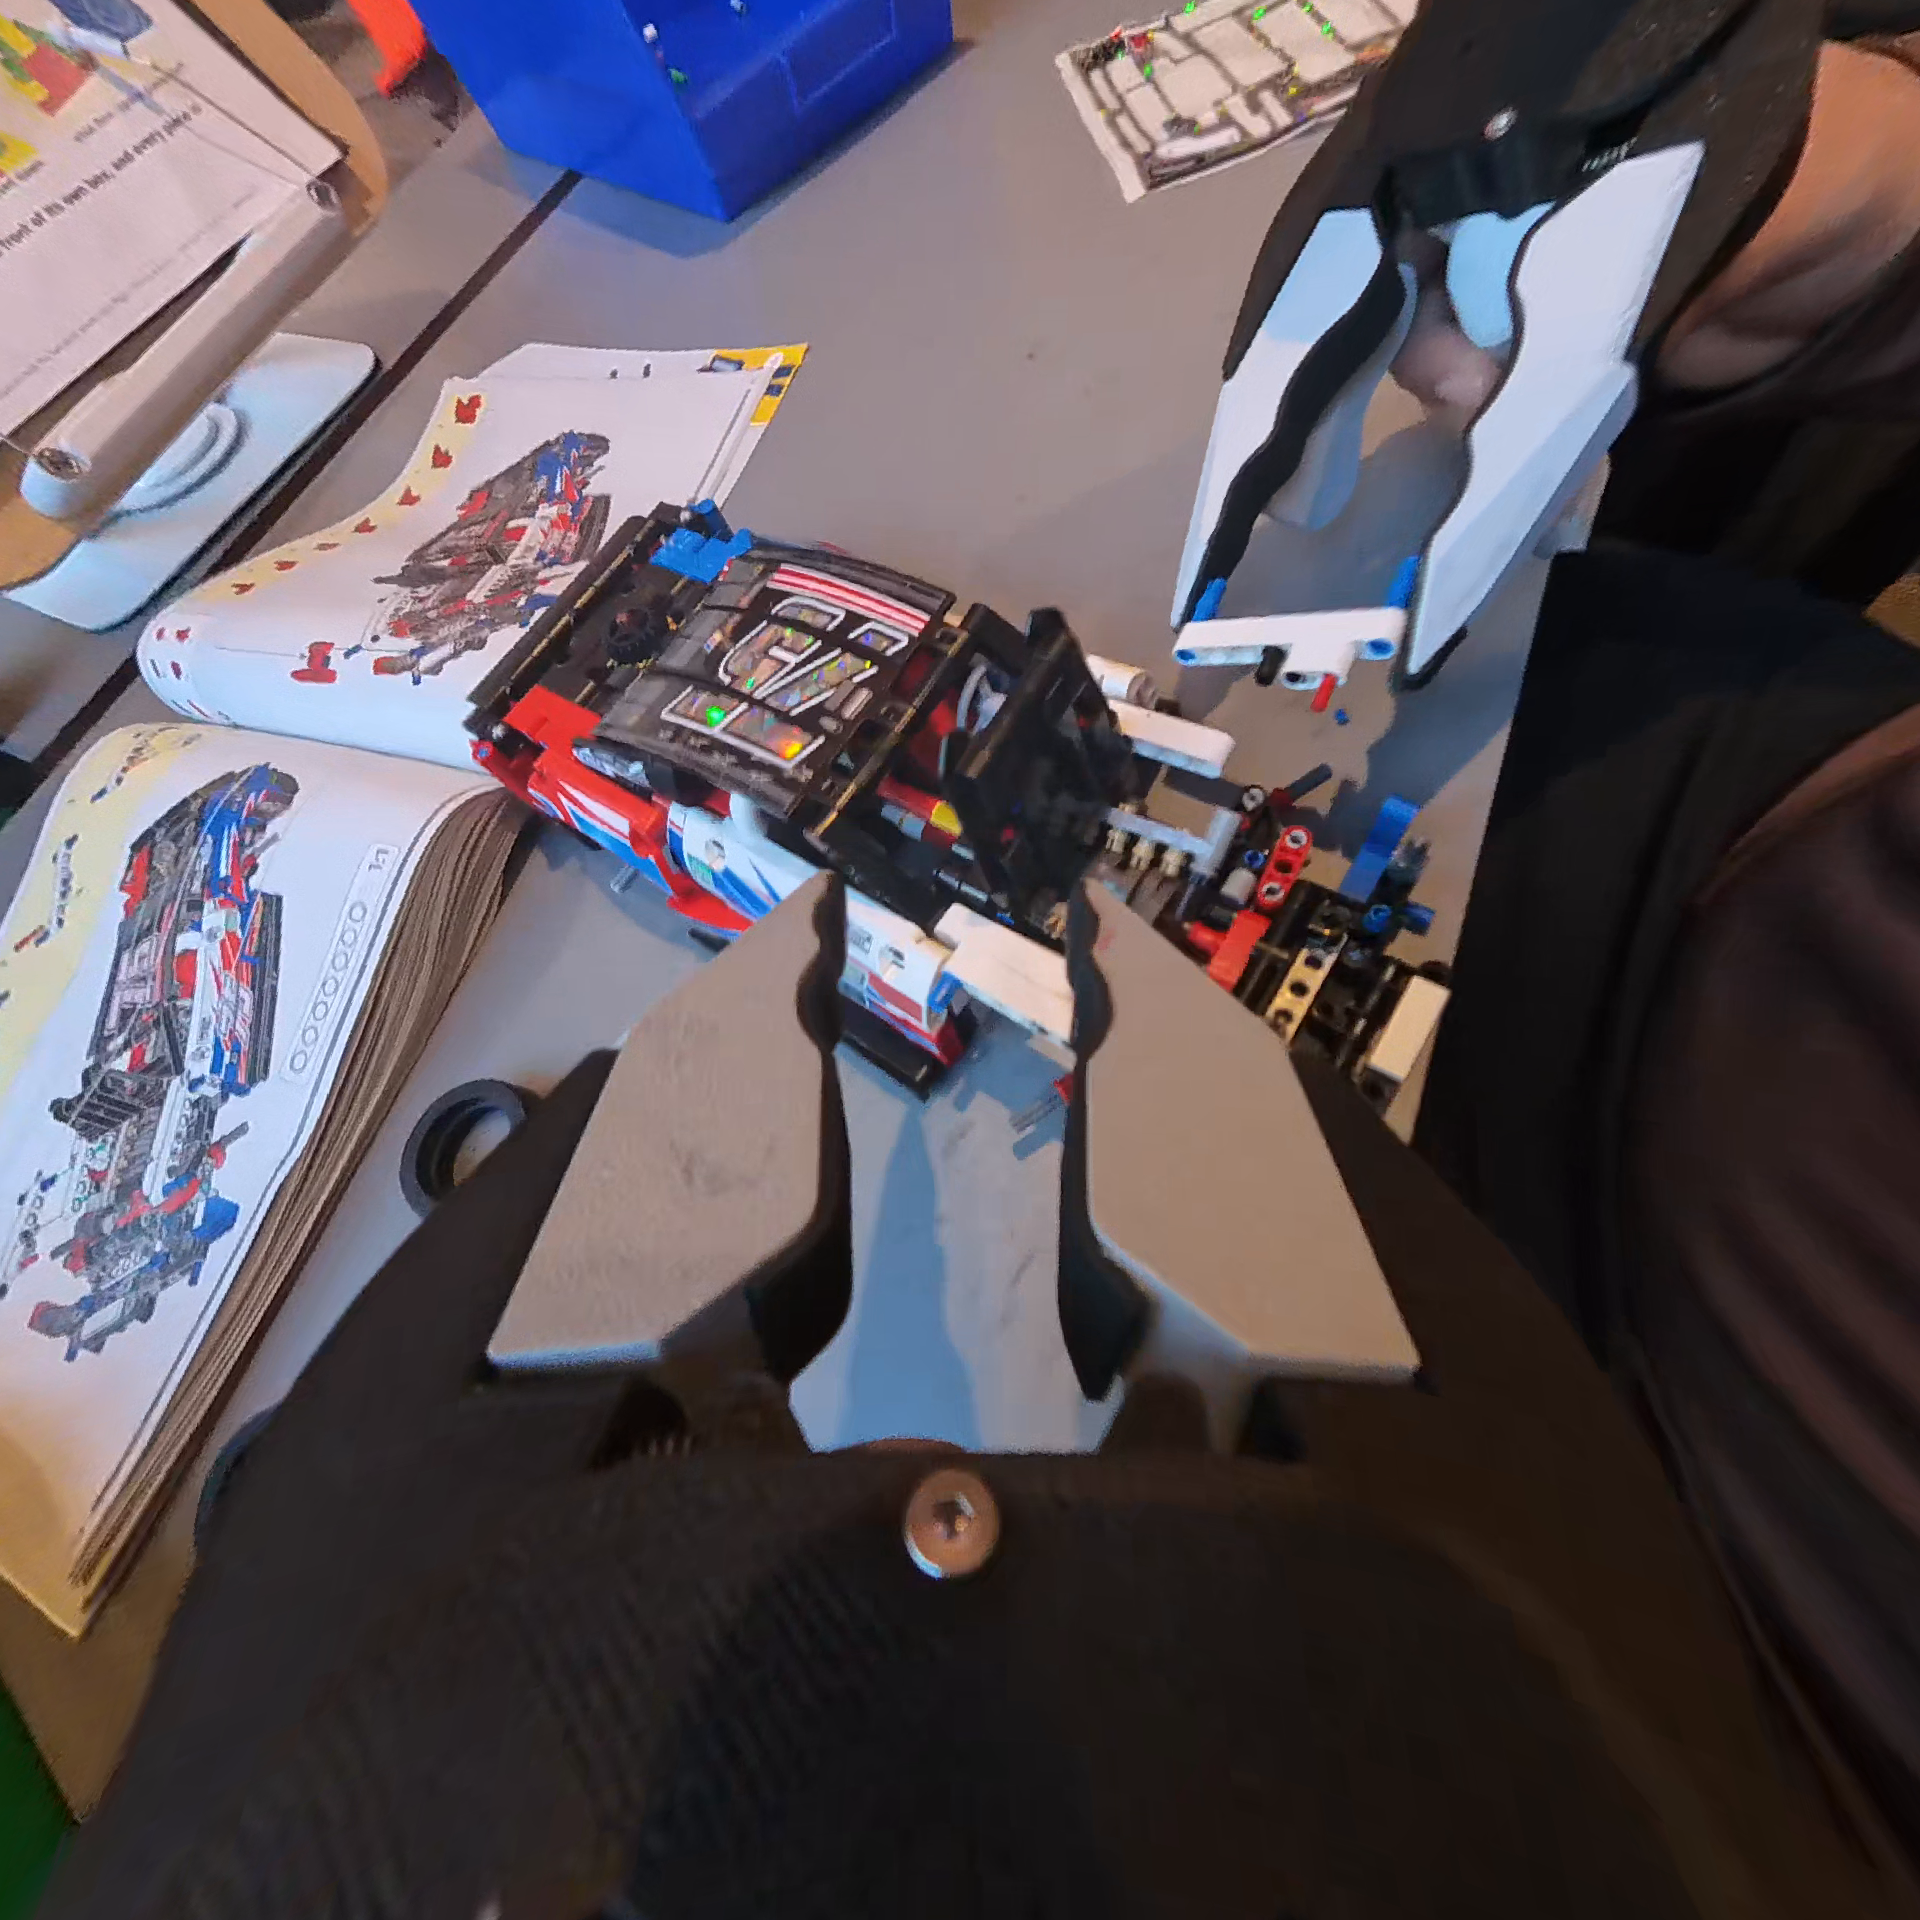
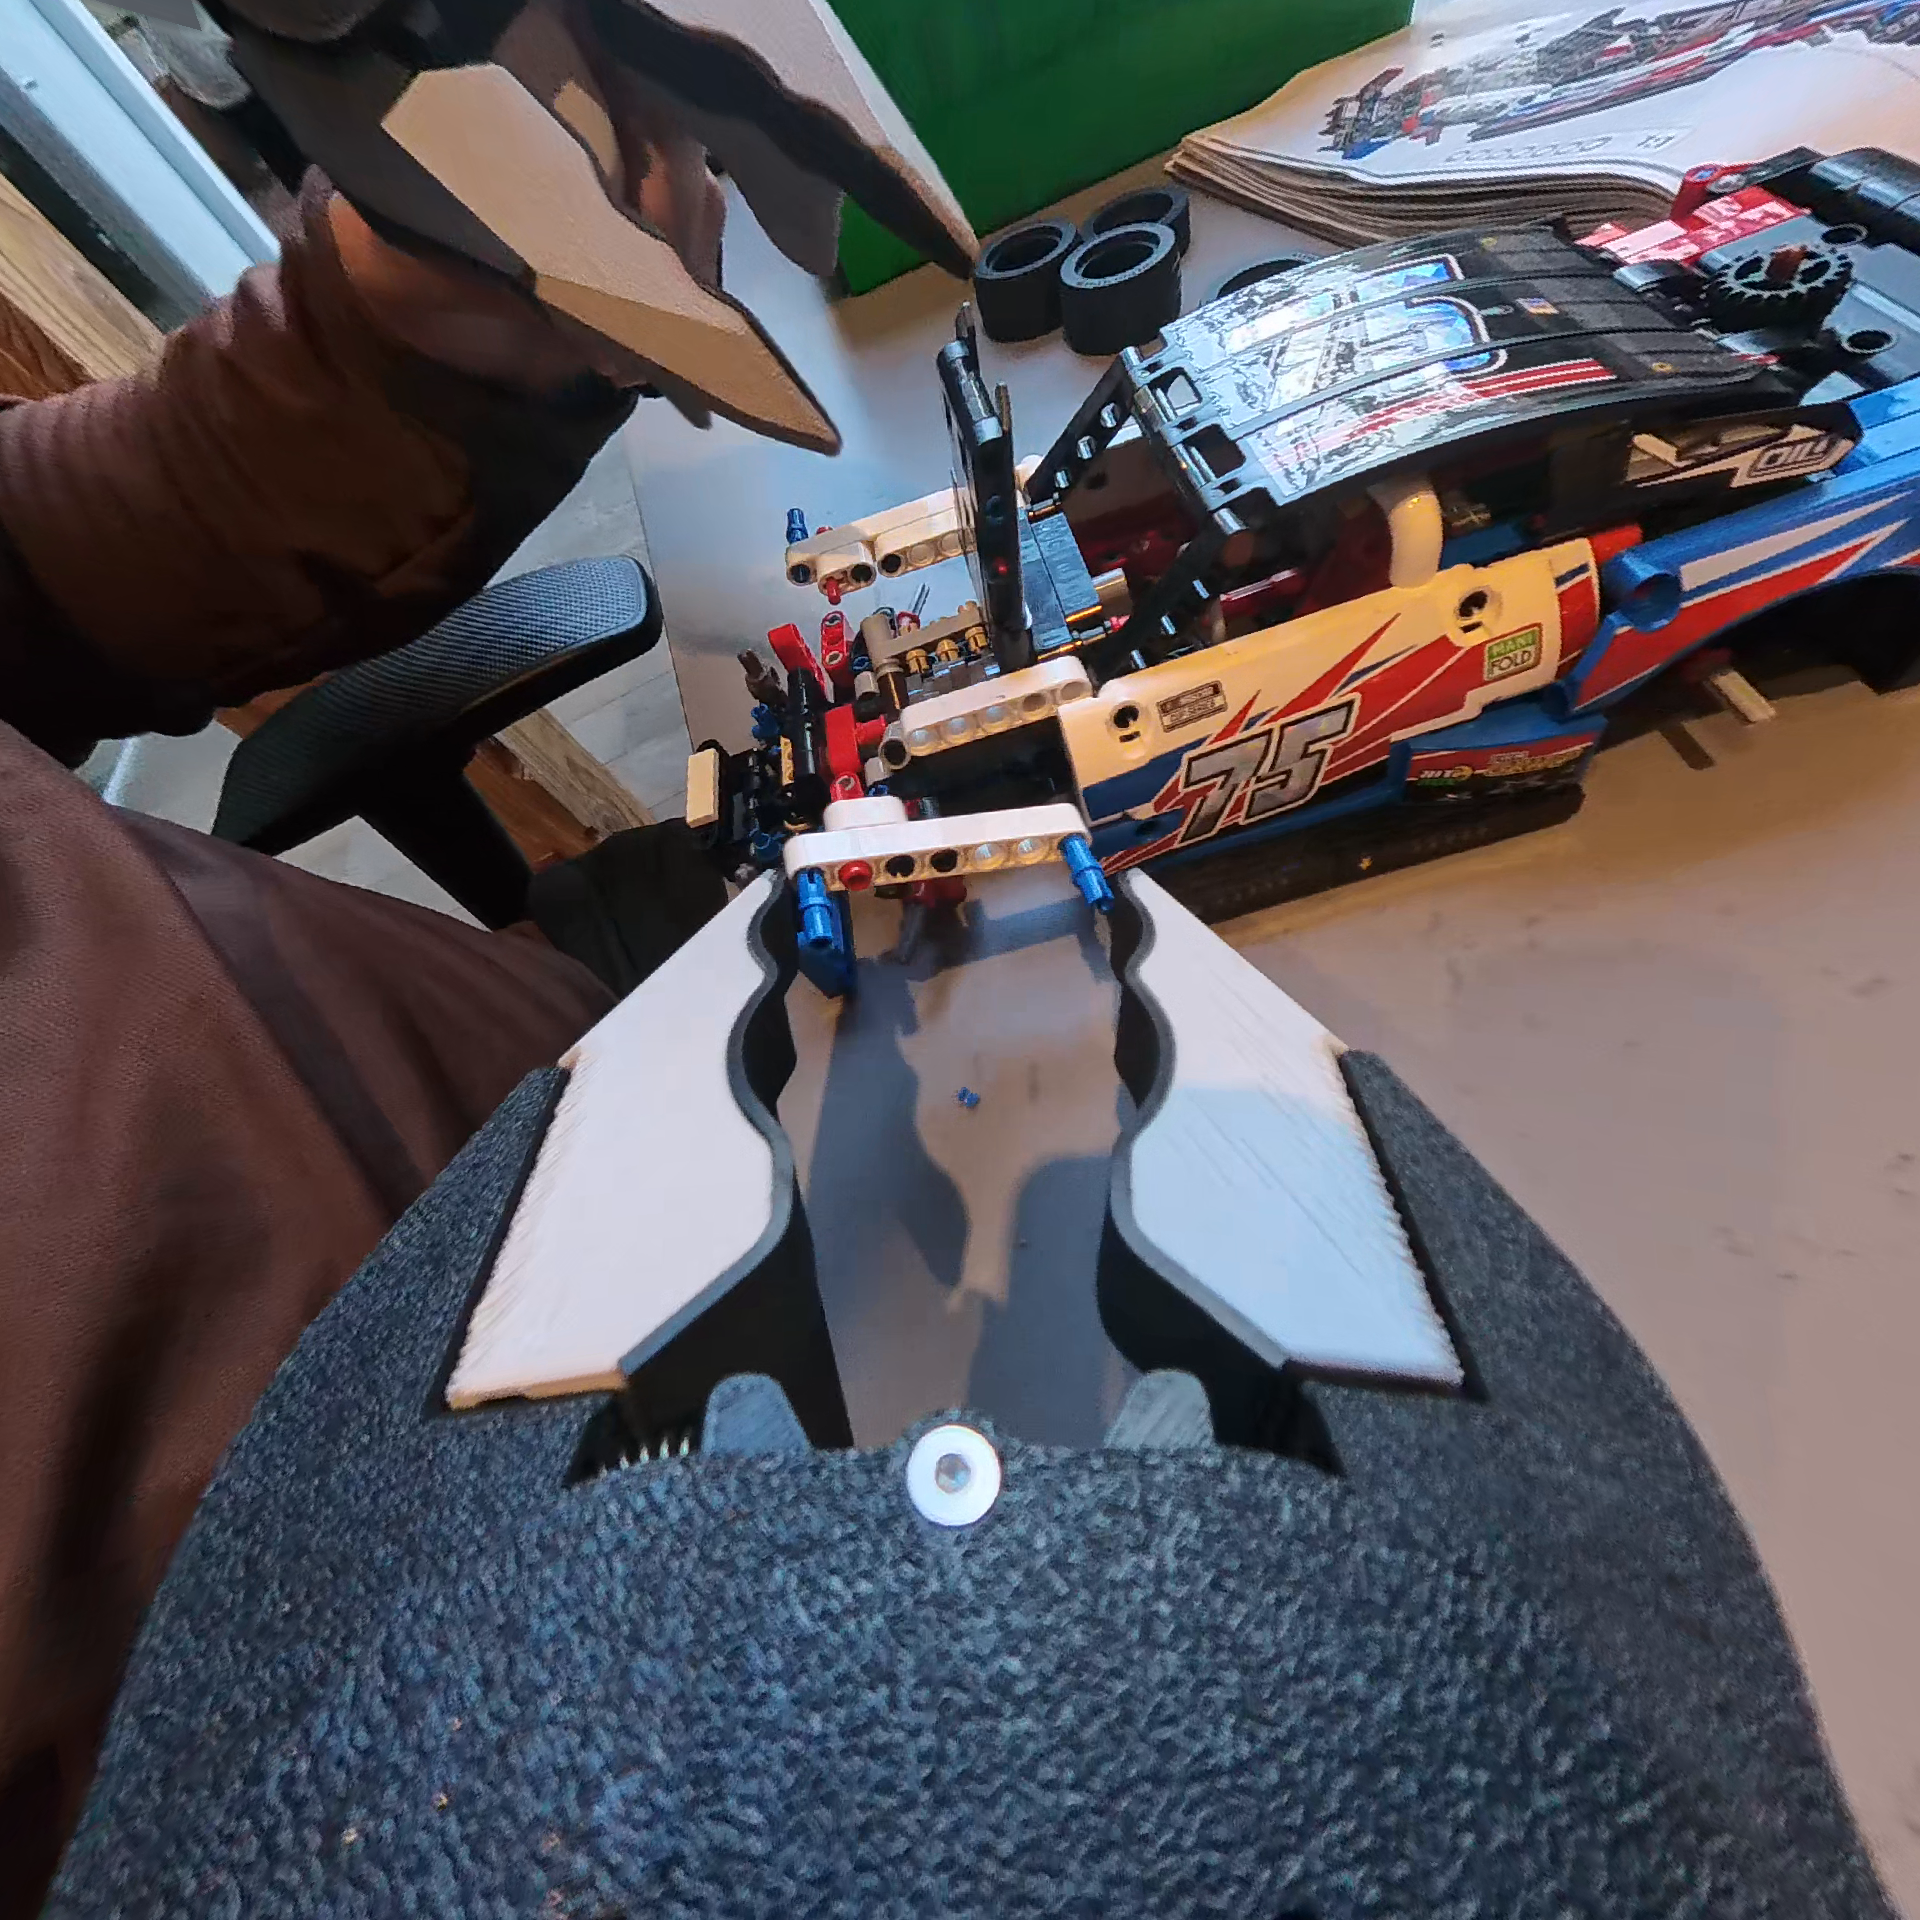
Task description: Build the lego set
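The Lego race car [image 1: 779, 707], red, white and blue with a black roof, lies on the grey table; it also shows in the right wrist view [image 2: 1351, 623]. Its open front frame of beams and pins [image 2: 831, 707] faces the person. My right gripper [image 2: 951, 894] is shut on a white beam [image 2: 935, 842] with blue pins at both ends, held just in front of that frame. The same gripper [image 1: 1299, 644] shows at upper right in the left wrist view. My left gripper [image 1: 956, 925] is open and empty, hovering above the car's side. In the right wrist view it [image 2: 894, 348] is raised above the car's front.
An open instruction booklet [image 1: 208, 987] lies left of the car. Black tyres [image 2: 1081, 270] stand beyond the car, one [image 1: 457, 1132] by the booklet. A blue box [image 1: 686, 83] and a sticker sheet [image 1: 1216, 94] sit farther back. A small blue pin [image 2: 968, 1096] lies loose. A chair armrest [image 2: 468, 675] is left. The gap from one gripper's tips to the other's is roughly 12 centimetres.
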The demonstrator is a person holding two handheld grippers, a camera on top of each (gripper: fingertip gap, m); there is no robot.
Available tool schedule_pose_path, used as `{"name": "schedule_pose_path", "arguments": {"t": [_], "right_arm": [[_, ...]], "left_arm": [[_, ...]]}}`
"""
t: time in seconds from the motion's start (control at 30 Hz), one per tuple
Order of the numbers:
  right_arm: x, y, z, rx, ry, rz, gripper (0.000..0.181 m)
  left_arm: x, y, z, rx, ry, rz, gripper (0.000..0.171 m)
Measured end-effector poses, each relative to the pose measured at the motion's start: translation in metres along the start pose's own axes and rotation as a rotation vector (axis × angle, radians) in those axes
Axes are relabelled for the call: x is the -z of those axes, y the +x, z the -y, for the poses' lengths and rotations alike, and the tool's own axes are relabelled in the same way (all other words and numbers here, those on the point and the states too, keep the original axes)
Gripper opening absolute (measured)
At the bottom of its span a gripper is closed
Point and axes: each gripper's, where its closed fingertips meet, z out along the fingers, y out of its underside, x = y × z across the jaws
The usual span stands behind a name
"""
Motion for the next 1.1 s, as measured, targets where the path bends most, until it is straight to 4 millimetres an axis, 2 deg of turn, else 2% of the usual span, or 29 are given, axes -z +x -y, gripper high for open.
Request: {"name": "schedule_pose_path", "arguments": {"t": [0.23,0.37,0.47,0.53,0.73,0.93,1.1], "right_arm": [[0.004,-0.001,0.003,0.034,0.019,0.011,0.06],[0.014,0.015,0.004,0.074,0.027,-0.058,0.06],[0.027,0.032,0.002,0.114,0.025,-0.138,0.06],[0.034,0.044,-0.003,0.148,-0.001,-0.199,0.06],[0.036,0.051,-0.003,0.111,0.008,-0.175,0.06],[0.033,0.059,0.014,0.029,0.085,-0.121,0.06],[0.032,0.059,0.017,0.015,0.102,-0.096,0.06]], "left_arm": [[0.01,-0.009,-0.025,0.112,0.054,-0.021,0.038],[0.011,-0.02,-0.046,0.179,0.078,-0.02,0.037],[0.012,-0.028,-0.055,0.222,0.118,-0.018,0.037],[0.013,-0.028,-0.054,0.248,0.146,-0.044,0.036],[0.016,-0.025,-0.049,0.215,0.192,-0.08,0.034],[0.02,-0.023,-0.047,0.165,0.219,-0.081,0.03],[0.023,-0.023,-0.045,0.166,0.241,-0.089,0.03]]}}
